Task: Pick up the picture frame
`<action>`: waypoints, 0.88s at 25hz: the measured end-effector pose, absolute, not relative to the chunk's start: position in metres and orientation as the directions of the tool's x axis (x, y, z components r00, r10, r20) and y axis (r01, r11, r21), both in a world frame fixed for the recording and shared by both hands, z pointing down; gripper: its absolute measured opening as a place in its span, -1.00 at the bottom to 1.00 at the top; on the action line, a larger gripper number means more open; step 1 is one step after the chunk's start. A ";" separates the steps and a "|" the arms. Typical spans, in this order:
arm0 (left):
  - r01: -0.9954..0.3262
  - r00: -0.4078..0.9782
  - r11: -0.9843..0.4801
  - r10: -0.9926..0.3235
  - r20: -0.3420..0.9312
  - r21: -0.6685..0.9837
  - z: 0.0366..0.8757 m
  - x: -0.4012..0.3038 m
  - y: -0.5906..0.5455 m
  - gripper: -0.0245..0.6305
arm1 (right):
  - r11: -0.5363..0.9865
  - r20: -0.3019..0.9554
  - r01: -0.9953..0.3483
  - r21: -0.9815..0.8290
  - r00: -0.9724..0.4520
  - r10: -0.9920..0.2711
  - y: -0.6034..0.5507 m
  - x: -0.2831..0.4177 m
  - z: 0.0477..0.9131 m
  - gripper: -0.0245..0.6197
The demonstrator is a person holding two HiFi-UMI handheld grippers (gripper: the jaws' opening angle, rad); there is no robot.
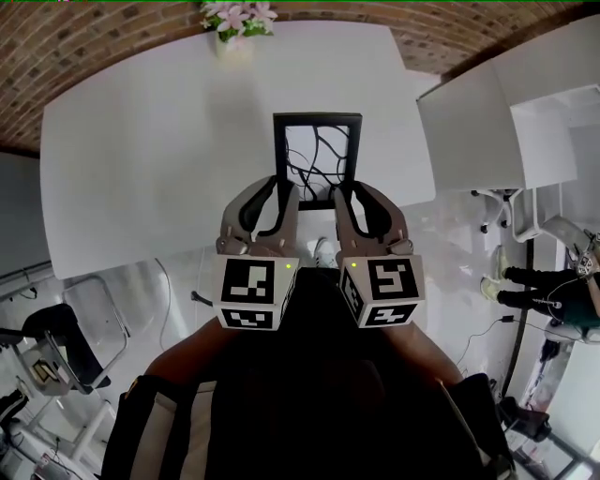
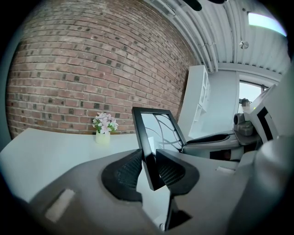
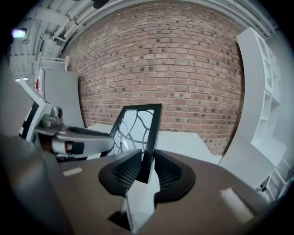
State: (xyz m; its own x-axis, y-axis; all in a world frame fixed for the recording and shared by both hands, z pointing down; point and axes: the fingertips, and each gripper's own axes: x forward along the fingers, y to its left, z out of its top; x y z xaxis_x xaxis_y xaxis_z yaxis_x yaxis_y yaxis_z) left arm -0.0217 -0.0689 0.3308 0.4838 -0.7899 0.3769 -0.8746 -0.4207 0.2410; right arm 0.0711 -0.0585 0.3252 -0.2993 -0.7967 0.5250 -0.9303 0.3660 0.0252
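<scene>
A red brick wall [image 1: 112, 37] backs a broad, smooth white table [image 1: 141, 141]; at its far edge stands a small pot of pink and white flowers [image 1: 236, 21].

In the head view the picture frame [image 1: 317, 150], a slim black rectangle whose pane shows dark curving lines, is held over the near edge of the table. The left gripper [image 1: 284, 186] has it by the lower left side and the right gripper [image 1: 349, 187] by the lower right. Each carries a cube with square black-and-white markers. A second white table [image 1: 469, 131] stands to the right on a glossy pale floor.

In the left gripper view the ribbed black pads are closed on the frame's left bar, with no gap on either side. The bar's lower corner hangs free below them. The flowers sit behind on the left, tall white shelving [image 2: 200, 101] stands to the right, and the other gripper's grey body crosses the right of the view.

In the right gripper view the pads press the frame's right bar from both sides, the frame leaning slightly left. The left gripper's grey shell lies at the left, the brick wall fills the background, and nothing stands between frame and camera.
</scene>
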 end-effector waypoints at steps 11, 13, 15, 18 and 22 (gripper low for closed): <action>-0.891 0.454 -0.409 -0.792 0.408 0.197 0.323 0.089 -0.035 -0.65 | 0.382 0.497 -0.923 -0.047 -0.354 -0.792 -0.026 0.181 0.324 -0.65; -0.899 0.439 -0.392 -0.795 0.419 0.197 0.326 0.098 -0.033 -0.65 | 0.399 0.502 -0.915 -0.058 -0.372 -0.781 -0.026 0.189 0.327 -0.65; -0.908 0.420 -0.372 -0.800 0.430 0.195 0.331 0.101 -0.033 -0.65 | 0.418 0.509 -0.906 -0.066 -0.391 -0.767 -0.027 0.192 0.333 -0.65; -0.923 0.384 -0.333 -0.810 0.443 0.192 0.338 0.105 -0.031 -0.65 | 0.453 0.515 -0.888 -0.076 -0.424 -0.745 -0.028 0.196 0.340 -0.65; -0.938 0.346 -0.287 -0.827 0.443 0.196 0.342 0.107 -0.028 -0.65 | 0.494 0.514 -0.866 -0.075 -0.458 -0.725 -0.031 0.198 0.344 -0.65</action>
